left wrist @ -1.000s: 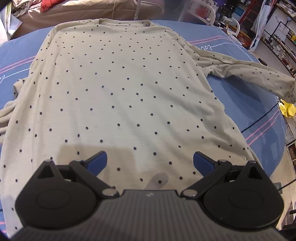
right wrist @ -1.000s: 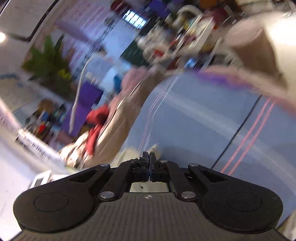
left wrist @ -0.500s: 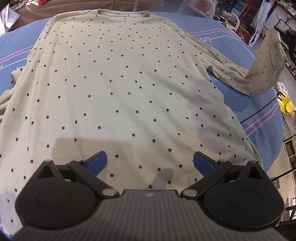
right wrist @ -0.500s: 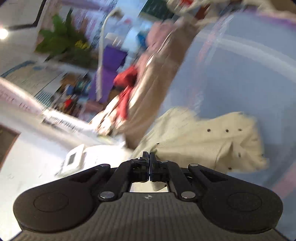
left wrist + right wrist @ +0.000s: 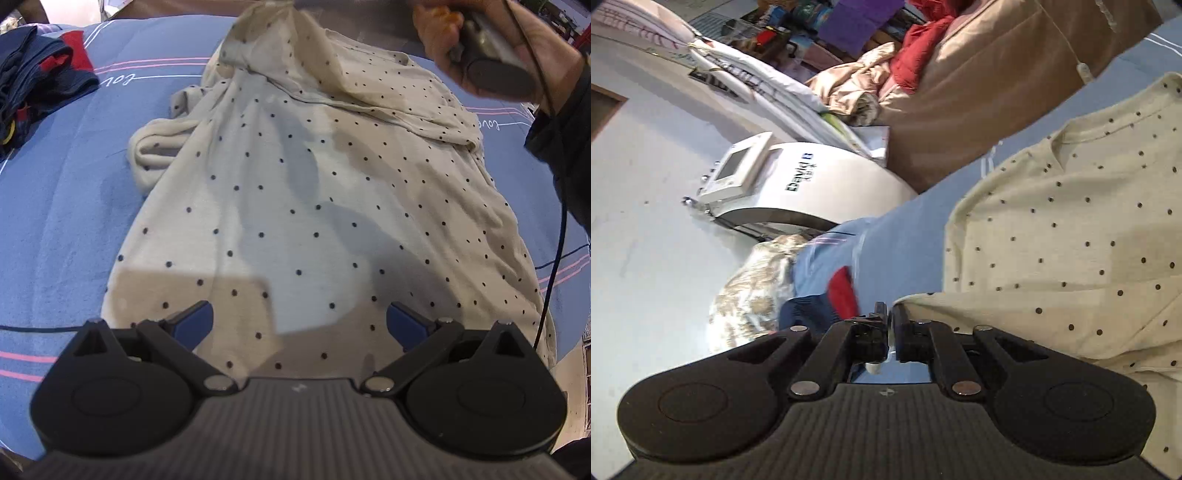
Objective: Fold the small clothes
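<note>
A cream long-sleeved shirt with dark dots [image 5: 314, 192] lies spread on the blue sheet [image 5: 62, 206]. My left gripper [image 5: 299, 325] is open and empty, hovering over the shirt's hem. The right sleeve [image 5: 332, 70] is carried across the upper body of the shirt. My right gripper [image 5: 889, 325] is shut on that sleeve's cuff; the shirt [image 5: 1071, 236] fills the right of its view. The hand holding the right gripper [image 5: 480, 48] shows at top right in the left wrist view. The left sleeve [image 5: 162, 147] lies bunched beside the shirt.
A pile of dark blue and red clothes [image 5: 33, 85] lies at the sheet's far left, also in the right wrist view [image 5: 827, 299]. A brown cushion [image 5: 979, 96], heaped bedding [image 5: 857, 88] and a white machine [image 5: 798, 184] stand beyond the bed. A thin cable [image 5: 554, 258] hangs at right.
My right gripper has lifted the right sleeve off the sheet and swung it across over the shirt's chest. My left gripper view has shifted left along the hem, staying open.
</note>
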The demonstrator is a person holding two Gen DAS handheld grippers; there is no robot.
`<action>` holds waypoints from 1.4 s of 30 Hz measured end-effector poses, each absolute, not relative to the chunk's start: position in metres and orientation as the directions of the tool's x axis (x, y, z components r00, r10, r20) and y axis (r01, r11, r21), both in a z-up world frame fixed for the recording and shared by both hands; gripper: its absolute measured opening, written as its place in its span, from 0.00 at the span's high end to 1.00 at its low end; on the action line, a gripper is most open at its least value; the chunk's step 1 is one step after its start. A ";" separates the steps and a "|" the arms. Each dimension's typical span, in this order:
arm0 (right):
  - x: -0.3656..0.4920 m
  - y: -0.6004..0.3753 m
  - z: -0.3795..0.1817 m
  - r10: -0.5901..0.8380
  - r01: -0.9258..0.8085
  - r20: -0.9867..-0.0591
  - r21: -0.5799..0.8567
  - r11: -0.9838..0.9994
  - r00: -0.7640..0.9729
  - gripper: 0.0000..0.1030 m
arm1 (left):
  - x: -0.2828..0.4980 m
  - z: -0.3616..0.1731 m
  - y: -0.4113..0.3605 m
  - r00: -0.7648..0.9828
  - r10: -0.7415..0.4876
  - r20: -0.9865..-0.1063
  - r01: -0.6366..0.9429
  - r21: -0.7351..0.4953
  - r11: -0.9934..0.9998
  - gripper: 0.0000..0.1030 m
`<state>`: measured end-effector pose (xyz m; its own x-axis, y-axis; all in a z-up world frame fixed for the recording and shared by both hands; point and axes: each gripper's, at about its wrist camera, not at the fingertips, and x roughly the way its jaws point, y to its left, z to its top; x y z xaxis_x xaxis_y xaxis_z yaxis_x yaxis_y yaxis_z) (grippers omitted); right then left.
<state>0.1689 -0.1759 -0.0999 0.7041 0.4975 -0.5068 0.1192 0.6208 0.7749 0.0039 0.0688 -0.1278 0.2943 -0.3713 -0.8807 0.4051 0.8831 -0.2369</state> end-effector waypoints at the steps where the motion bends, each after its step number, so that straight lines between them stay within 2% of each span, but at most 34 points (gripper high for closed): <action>1: 0.167 -0.181 -0.106 0.461 0.151 -0.544 0.745 0.650 0.701 0.47 | 0.004 -0.128 0.072 0.296 -0.369 -0.881 0.398 -0.238 0.886 0.01; 2: 0.160 -0.187 -0.109 0.430 0.174 -0.572 0.719 0.673 0.699 0.09 | 0.005 -0.128 0.075 0.296 -0.369 -0.881 0.391 -0.240 0.888 0.01; 3: 0.149 -0.195 -0.110 0.411 0.177 -0.575 0.707 0.684 0.708 0.00 | 0.006 -0.129 0.078 0.297 -0.371 -0.880 0.387 -0.244 0.889 0.01; 6: 0.123 -0.220 -0.102 0.369 0.148 -0.546 0.685 0.714 0.752 0.00 | 0.012 -0.133 0.077 0.291 -0.374 -0.880 0.386 -0.249 0.888 0.00; 8: 0.097 -0.240 -0.089 0.288 0.145 -0.556 0.608 0.781 0.780 0.00 | 0.014 -0.136 0.071 0.290 -0.385 -0.876 0.395 -0.257 0.882 0.00; 13: 0.032 -0.285 -0.084 -0.001 0.231 -0.658 0.263 0.937 0.753 0.00 | 0.018 -0.137 0.049 0.288 -0.416 -0.863 0.429 -0.273 0.861 0.00; 17: -0.001 -0.310 -0.120 -0.058 0.278 -0.739 0.179 0.944 0.672 0.00 | 0.015 -0.141 0.032 0.266 -0.414 -0.871 0.453 -0.266 0.851 0.00; 21: -0.013 -0.312 -0.142 0.011 0.260 -0.718 0.266 0.928 0.696 0.15 | 0.010 -0.141 0.025 0.253 -0.413 -0.875 0.471 -0.262 0.842 0.00; 23: -0.008 -0.305 -0.148 0.005 0.252 -0.711 0.256 0.933 0.704 0.16 | 0.008 -0.140 0.024 0.251 -0.408 -0.878 0.470 -0.258 0.844 0.00; 25: 0.002 -0.298 -0.153 -0.014 0.264 -0.722 0.235 0.936 0.692 0.23 | 0.007 -0.139 0.026 0.252 -0.400 -0.881 0.469 -0.250 0.847 0.00; 26: 0.003 -0.296 -0.154 -0.016 0.271 -0.723 0.239 0.932 0.691 0.42 | 0.007 -0.139 0.026 0.252 -0.396 -0.883 0.467 -0.247 0.849 0.00; 27: 0.002 -0.295 -0.153 -0.008 0.268 -0.711 0.255 0.929 0.703 0.81 | 0.006 -0.139 0.027 0.253 -0.394 -0.884 0.466 -0.245 0.850 0.00; 28: 0.001 -0.296 -0.152 -0.009 0.275 -0.705 0.264 0.924 0.709 0.89 | 0.006 -0.138 0.029 0.254 -0.393 -0.884 0.465 -0.245 0.851 0.00; 35: -0.031 -0.344 -0.153 -0.134 0.428 -0.708 0.256 0.866 0.694 0.91 | 0.010 -0.138 0.041 0.265 -0.378 -0.887 0.447 -0.234 0.863 0.00; 37: -0.033 -0.349 -0.159 -0.106 0.427 -0.720 0.281 0.859 0.686 0.90 | 0.012 -0.139 0.046 0.270 -0.374 -0.887 0.438 -0.233 0.869 0.00; 38: -0.033 -0.348 -0.159 -0.097 0.421 -0.713 0.293 0.858 0.694 0.88 | 0.014 -0.140 0.049 0.275 -0.371 -0.887 0.428 -0.232 0.873 0.00; 40: -0.034 -0.346 -0.154 -0.100 0.422 -0.707 0.296 0.857 0.700 0.72 | 0.017 -0.138 0.056 0.299 -0.370 -0.879 0.411 -0.232 0.882 0.00; 41: -0.035 -0.344 -0.150 -0.126 0.444 -0.711 0.281 0.851 0.692 0.51 | 0.020 -0.136 0.062 0.323 -0.369 -0.871 0.398 -0.229 0.888 0.00; 42: -0.038 -0.342 -0.145 -0.162 0.469 -0.709 0.262 0.844 0.687 0.20 | 0.022 -0.132 0.070 0.351 -0.366 -0.862 0.381 -0.225 0.897 0.00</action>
<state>-0.0382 -0.3418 -0.1452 0.6866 -0.1615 -0.7088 0.4689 0.8435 0.2620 0.0225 0.0696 -0.1321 0.3509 -0.3659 -0.8620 0.3813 0.8965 -0.2254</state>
